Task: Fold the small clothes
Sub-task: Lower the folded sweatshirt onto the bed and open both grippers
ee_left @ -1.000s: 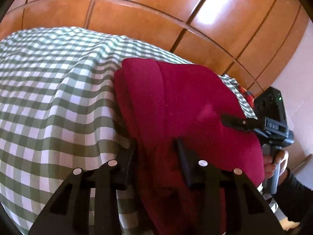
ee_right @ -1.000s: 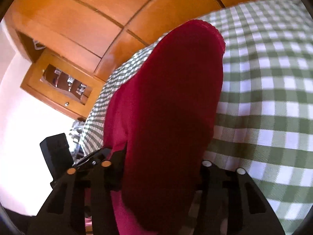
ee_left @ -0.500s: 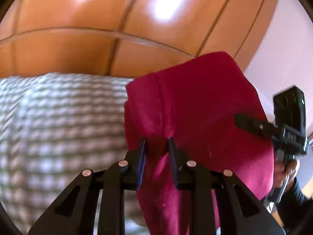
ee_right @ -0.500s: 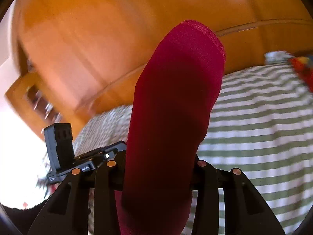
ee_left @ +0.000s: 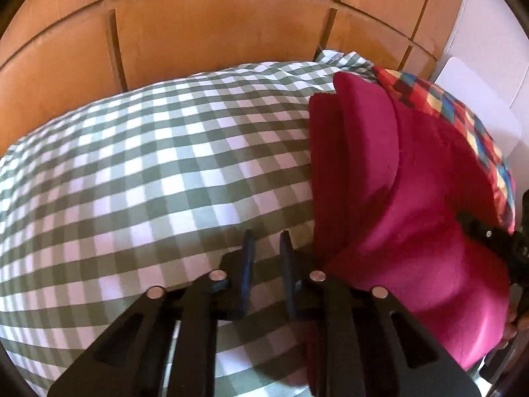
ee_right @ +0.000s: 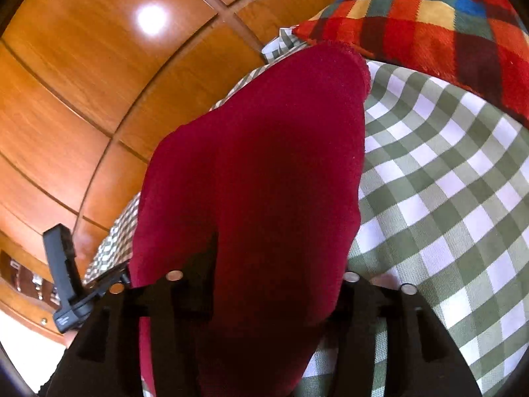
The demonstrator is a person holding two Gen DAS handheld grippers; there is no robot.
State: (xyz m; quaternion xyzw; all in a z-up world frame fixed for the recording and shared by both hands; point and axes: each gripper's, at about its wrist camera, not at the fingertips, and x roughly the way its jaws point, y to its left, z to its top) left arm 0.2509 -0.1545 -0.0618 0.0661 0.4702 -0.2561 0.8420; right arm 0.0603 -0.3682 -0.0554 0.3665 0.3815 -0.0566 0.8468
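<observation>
Before, the left gripper [ee_left: 267, 248] pinched the red cloth [ee_left: 390, 198]; now its jaws are closing on nothing, and the cloth lies just to its right on the checked cover [ee_left: 158, 165], set down beside the bright pillow [ee_left: 463, 122].

From the right side, the right gripper [ee_right: 274, 264] is opening to let go, with the red cloth [ee_right: 264, 165] draped between its jaws.
</observation>
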